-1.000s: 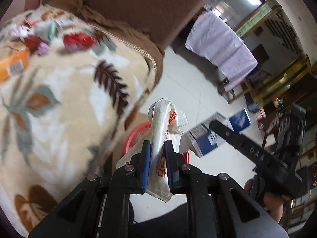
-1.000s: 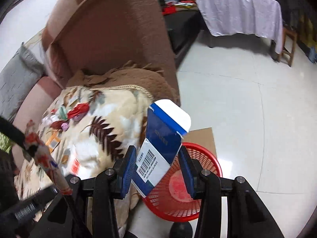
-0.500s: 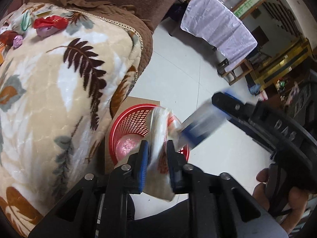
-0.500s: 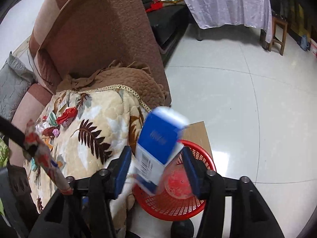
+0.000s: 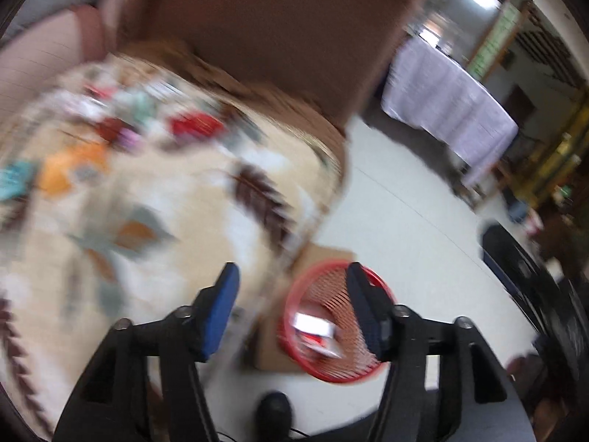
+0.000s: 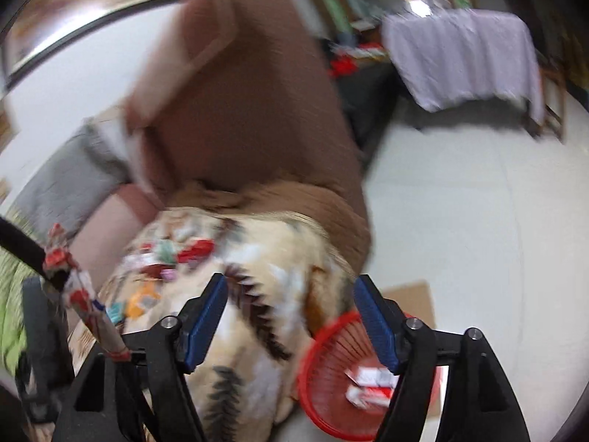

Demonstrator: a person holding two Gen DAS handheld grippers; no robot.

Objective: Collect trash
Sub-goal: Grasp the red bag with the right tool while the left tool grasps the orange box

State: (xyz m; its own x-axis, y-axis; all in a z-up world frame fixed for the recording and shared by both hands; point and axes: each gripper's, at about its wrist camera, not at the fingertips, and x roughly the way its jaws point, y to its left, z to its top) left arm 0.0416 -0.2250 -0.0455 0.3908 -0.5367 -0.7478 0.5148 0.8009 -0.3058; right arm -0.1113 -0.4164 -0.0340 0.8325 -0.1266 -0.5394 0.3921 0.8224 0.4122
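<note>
Red basket (image 5: pixel 333 370) holds wrapper (image 5: pixel 314 331) | left claw (image 5: pixel 292 307) spread, above | right claw (image 6: pixel 291 316) spread, empty

My red mesh basket (image 5: pixel 333 370) sits on the floor against the foot of the sofa, and white-and-red wrappers (image 5: pixel 316 333) lie in its bottom. More trash lies up on the sofa's floral blanket: a red wrapper (image 5: pixel 195 125) and an orange packet (image 5: pixel 73 165), blurred.

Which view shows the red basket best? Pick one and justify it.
The left wrist view: the red basket shows nearly its whole rim and the white and red trash inside, though blurred. The right wrist view shows the basket partly hidden behind the right gripper's finger.
</note>
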